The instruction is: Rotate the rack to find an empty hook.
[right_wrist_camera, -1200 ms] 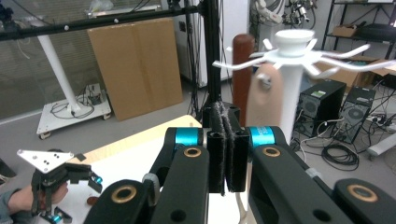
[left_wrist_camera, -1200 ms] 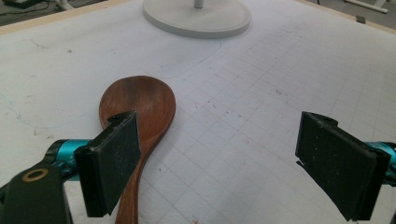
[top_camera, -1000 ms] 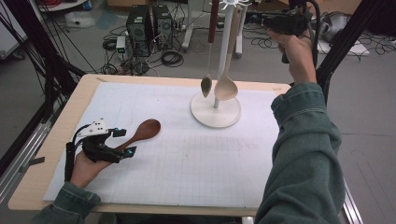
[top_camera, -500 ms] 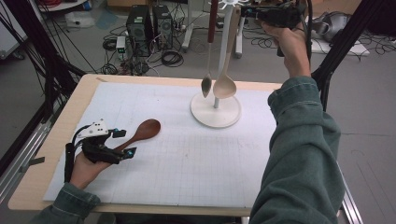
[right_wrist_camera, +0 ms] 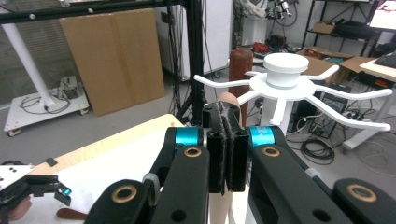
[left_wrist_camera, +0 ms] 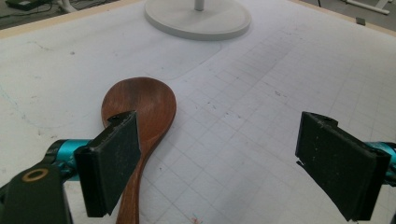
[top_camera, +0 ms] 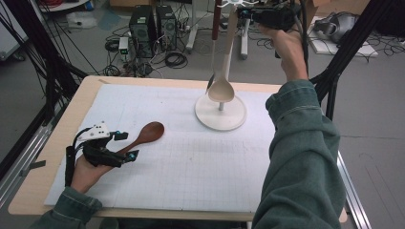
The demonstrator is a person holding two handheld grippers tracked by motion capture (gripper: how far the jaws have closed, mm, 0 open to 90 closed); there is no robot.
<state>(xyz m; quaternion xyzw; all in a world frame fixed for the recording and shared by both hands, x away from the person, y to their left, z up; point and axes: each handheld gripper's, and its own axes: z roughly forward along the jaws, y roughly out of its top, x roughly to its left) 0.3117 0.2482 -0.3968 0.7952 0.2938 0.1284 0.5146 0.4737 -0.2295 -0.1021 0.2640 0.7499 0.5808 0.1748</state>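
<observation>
3 spoons: 1 brown spoon point(top_camera: 145, 135) lying, apparently 2 hanging spoons point(top_camera: 222, 81)

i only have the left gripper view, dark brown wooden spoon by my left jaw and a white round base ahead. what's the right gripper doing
observer: The right gripper is raised high, jaws shut on the handle of a pale wooden spoon.
operator: where's that spoon's bowl
observer: It hangs bowl down above the white round base, close to the rack's post.
operator: anything else on that rack
observer: A dark brown-handled utensil hangs from the white spoked top, right beside the pale handle.
</observation>
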